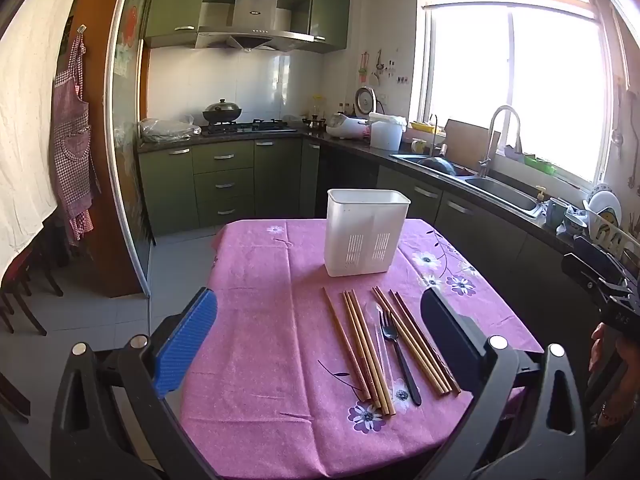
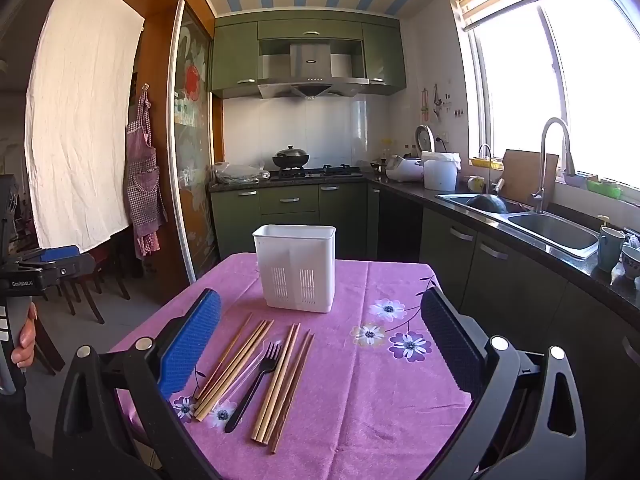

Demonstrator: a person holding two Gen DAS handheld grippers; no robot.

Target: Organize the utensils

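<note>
- Table, pink floral tablecloth (image 1: pixel 256 320): soft, creased; utensils may drag on it.
- White plastic holder (image 1: pixel 366 236): rigid, slotted, upright at far centre.
- Left gripper (image 1: pixel 320 344) and right gripper (image 2: pixel 320 344): jaws wide, empty.
- Wooden chopsticks (image 1: pixel 360 356): light, stiff, thin; pinch mid-shaft.
- Black fork (image 2: pixel 256 384): smooth plastic, among them; likely slippery.

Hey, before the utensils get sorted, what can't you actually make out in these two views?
- White holder inside: both views, its own walls hide it.
- Clear utensil among the chopsticks, beside the black fork: too faint to identify.
- Table near edge: cut off by the tongs' frames.
</note>
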